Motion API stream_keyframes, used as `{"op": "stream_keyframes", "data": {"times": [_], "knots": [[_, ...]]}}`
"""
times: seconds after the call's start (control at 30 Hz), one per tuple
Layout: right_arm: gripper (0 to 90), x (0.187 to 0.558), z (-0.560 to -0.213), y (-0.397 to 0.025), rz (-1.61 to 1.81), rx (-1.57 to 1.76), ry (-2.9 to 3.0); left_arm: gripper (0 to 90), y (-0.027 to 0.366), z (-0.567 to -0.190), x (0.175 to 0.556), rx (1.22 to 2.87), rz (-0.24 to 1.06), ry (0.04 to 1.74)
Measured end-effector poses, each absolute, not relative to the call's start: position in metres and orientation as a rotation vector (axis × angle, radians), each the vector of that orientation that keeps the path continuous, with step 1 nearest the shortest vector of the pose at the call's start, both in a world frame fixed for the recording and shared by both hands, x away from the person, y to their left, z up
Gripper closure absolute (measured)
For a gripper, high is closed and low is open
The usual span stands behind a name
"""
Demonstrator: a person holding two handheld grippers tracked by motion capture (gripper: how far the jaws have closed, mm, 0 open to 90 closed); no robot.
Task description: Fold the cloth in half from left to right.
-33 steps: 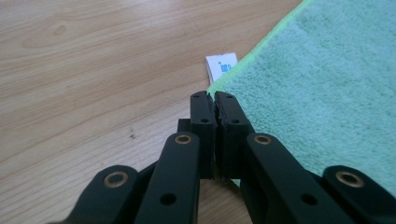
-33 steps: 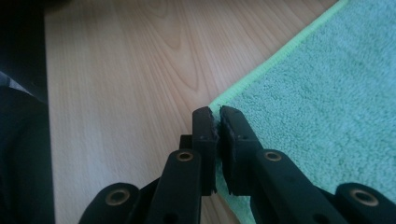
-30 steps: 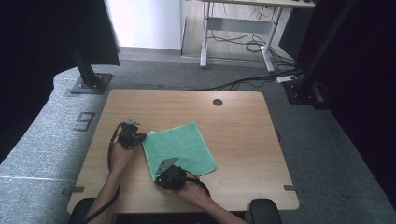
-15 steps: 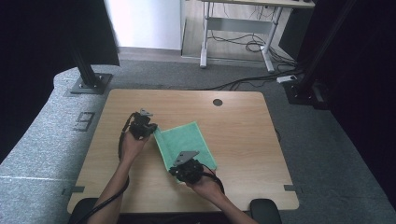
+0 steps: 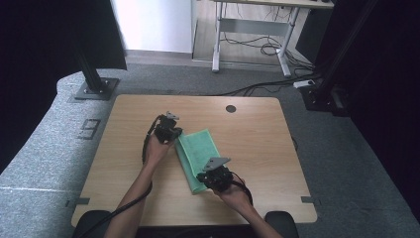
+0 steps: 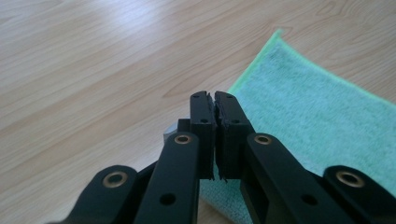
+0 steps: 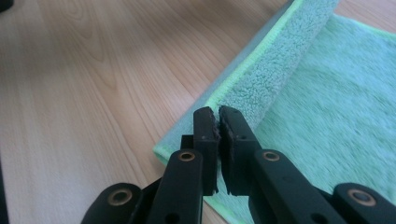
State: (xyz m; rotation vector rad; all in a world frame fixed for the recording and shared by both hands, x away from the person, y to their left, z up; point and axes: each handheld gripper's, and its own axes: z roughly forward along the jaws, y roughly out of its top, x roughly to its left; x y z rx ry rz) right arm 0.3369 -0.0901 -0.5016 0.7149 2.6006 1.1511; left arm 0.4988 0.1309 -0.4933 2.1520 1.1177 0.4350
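Both claws shifted right since earlier frame, towel now folded narrower, half its former width. One green towel (image 5: 197, 153) on table (image 5: 257, 134), near middle. Two claws: left claw (image 5: 171, 133) at towel's far left corner, right claw (image 5: 214, 177) at near end. Both pinched tight; whether cloth sits between, cannot tell.

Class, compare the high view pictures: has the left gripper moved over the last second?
Yes. The left gripper has travelled away from the person and rightward across the table, toward the round hole, carrying the green towel's edge with it.
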Motion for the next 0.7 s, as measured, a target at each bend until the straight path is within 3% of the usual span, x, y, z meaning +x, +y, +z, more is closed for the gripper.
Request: {"op": "stream_keyframes", "data": {"times": [0.7], "knots": [[84.5,0.345,-0.504,-0.128,1.113,0.796,2.552,86.2,0.082,-0.491,0.518,2.221,0.449,1.039]]}}
